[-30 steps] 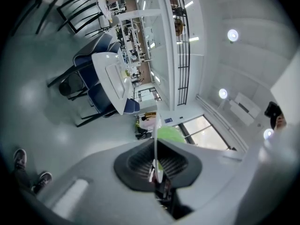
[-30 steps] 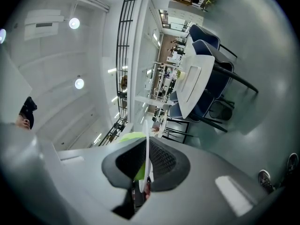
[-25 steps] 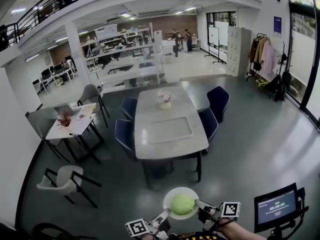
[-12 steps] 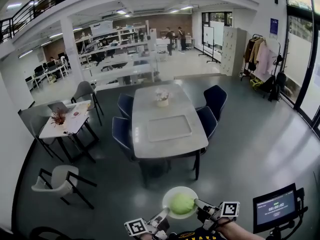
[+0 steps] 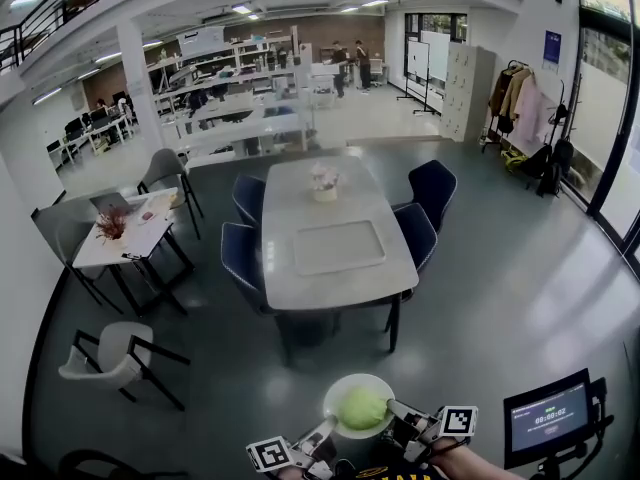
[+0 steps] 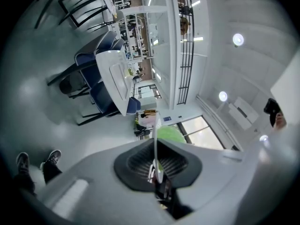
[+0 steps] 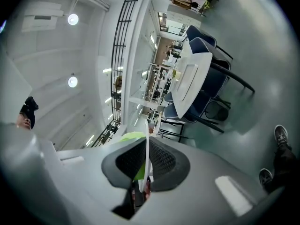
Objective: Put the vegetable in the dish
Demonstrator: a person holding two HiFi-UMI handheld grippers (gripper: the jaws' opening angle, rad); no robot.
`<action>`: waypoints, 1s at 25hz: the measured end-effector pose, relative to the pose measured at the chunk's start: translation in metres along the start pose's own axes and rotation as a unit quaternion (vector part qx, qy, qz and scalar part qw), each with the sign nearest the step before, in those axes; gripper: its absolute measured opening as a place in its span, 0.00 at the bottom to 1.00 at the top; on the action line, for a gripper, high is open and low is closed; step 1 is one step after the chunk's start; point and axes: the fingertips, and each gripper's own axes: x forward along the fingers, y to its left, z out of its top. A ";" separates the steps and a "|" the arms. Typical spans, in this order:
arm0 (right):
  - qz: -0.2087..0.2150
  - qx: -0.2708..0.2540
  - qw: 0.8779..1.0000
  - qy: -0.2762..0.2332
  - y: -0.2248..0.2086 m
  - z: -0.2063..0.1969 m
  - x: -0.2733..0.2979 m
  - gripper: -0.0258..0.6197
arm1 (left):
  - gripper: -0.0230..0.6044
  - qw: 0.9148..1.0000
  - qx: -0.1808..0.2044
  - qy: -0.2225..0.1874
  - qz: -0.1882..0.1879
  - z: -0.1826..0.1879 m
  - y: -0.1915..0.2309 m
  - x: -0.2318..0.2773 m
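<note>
A white round dish [image 5: 334, 397] carries a green leafy vegetable [image 5: 362, 408] at the bottom of the head view, held in the air above the grey floor. My left gripper [image 5: 322, 433] is shut on the dish's left rim and my right gripper [image 5: 398, 411] on its right rim. In the left gripper view the dish rim [image 6: 155, 139] runs edge-on between the dark pads [image 6: 138, 161], with the vegetable [image 6: 169, 134] behind it. The right gripper view shows the same: the dish rim [image 7: 146, 146] sits clamped between the pads [image 7: 164, 163], with the vegetable [image 7: 132, 137] to its left.
A long white table [image 5: 290, 278] stands ahead with a tray [image 5: 338, 246] and a flower pot [image 5: 325, 180] on it and blue chairs [image 5: 238, 258] round it. A small table [image 5: 125, 230] and grey chairs stand to the left. A screen on a stand [image 5: 545, 418] is at lower right.
The dish with the vegetable stays held between both grippers. The room has slid slightly in the head view, and the long table now lies a little nearer.
</note>
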 end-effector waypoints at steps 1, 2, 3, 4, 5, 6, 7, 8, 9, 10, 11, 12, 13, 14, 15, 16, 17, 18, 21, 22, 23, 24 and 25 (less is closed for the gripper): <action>0.000 0.004 1.000 0.000 -0.001 -0.001 0.000 0.07 | 0.06 1.000 -0.002 -0.001 0.001 -0.001 0.000 -0.001; -0.001 0.010 1.000 0.000 -0.001 -0.003 0.000 0.07 | 0.06 1.000 -0.003 -0.003 0.003 -0.001 -0.001 -0.003; 0.001 0.012 1.000 0.001 0.000 -0.004 0.000 0.07 | 0.06 1.000 -0.002 -0.005 0.006 -0.002 -0.001 -0.005; 0.004 0.011 1.000 0.003 0.002 -0.007 0.001 0.07 | 0.06 1.000 0.000 -0.006 0.008 -0.002 -0.002 -0.008; 0.007 0.010 1.000 0.005 0.003 -0.009 0.001 0.07 | 0.06 1.000 0.004 -0.006 0.009 -0.003 -0.002 -0.011; 0.008 0.010 1.000 0.006 0.002 -0.012 0.000 0.07 | 0.06 1.000 0.009 -0.007 0.009 -0.004 -0.002 -0.013; 0.008 0.011 1.000 0.006 -0.001 -0.012 0.000 0.07 | 0.06 1.000 0.011 -0.007 0.009 -0.004 -0.001 -0.012; 0.007 0.014 1.000 0.006 -0.006 -0.008 0.001 0.07 | 0.06 1.000 0.013 -0.008 0.010 -0.002 0.001 -0.007; 0.004 0.015 1.000 0.007 -0.012 0.005 0.005 0.07 | 0.06 1.000 0.014 -0.008 0.011 0.005 0.003 0.005; 0.001 0.017 1.000 0.008 -0.022 0.026 0.013 0.07 | 0.06 1.000 0.015 -0.009 0.014 0.016 0.007 0.025; 0.000 0.020 1.000 0.008 -0.033 0.051 0.021 0.07 | 0.06 1.000 0.015 -0.010 0.016 0.030 0.011 0.050; 0.000 0.022 1.000 0.009 -0.043 0.077 0.030 0.07 | 0.06 1.000 0.013 -0.011 0.018 0.043 0.014 0.075; 0.003 0.024 1.000 0.009 -0.050 0.099 0.036 0.07 | 0.06 1.000 0.011 -0.013 0.019 0.052 0.016 0.097; 0.008 0.026 1.000 0.009 -0.054 0.115 0.040 0.07 | 0.06 1.000 0.009 -0.014 0.021 0.058 0.017 0.113; 0.011 0.028 0.999 0.008 -0.056 0.128 0.042 0.07 | 0.06 1.000 0.008 -0.015 0.023 0.062 0.017 0.125; 0.011 0.030 0.999 0.008 -0.059 0.137 0.042 0.07 | 0.06 1.000 0.008 -0.015 0.023 0.064 0.016 0.135; 0.008 0.030 0.999 0.009 -0.064 0.145 0.042 0.07 | 0.06 1.000 0.008 -0.015 0.024 0.066 0.016 0.143; 0.006 0.027 1.000 0.011 -0.068 0.152 0.042 0.07 | 0.06 1.000 0.010 -0.015 0.026 0.068 0.018 0.151; 0.010 0.034 0.999 0.012 -0.078 0.175 0.041 0.07 | 0.06 0.999 0.013 -0.014 0.032 0.071 0.020 0.175; 0.009 0.034 0.999 0.013 -0.081 0.184 0.039 0.07 | 0.06 0.999 0.013 -0.014 0.032 0.072 0.019 0.185; 0.004 0.026 1.000 0.016 -0.086 0.193 0.036 0.07 | 0.06 0.999 0.012 -0.014 0.032 0.071 0.017 0.195; -0.008 0.017 1.000 0.020 -0.093 0.202 0.030 0.07 | 0.06 0.999 0.010 -0.014 0.032 0.070 0.015 0.204; -0.017 0.013 1.000 0.021 -0.099 0.211 0.025 0.07 | 0.06 0.999 0.009 -0.013 0.033 0.069 0.014 0.214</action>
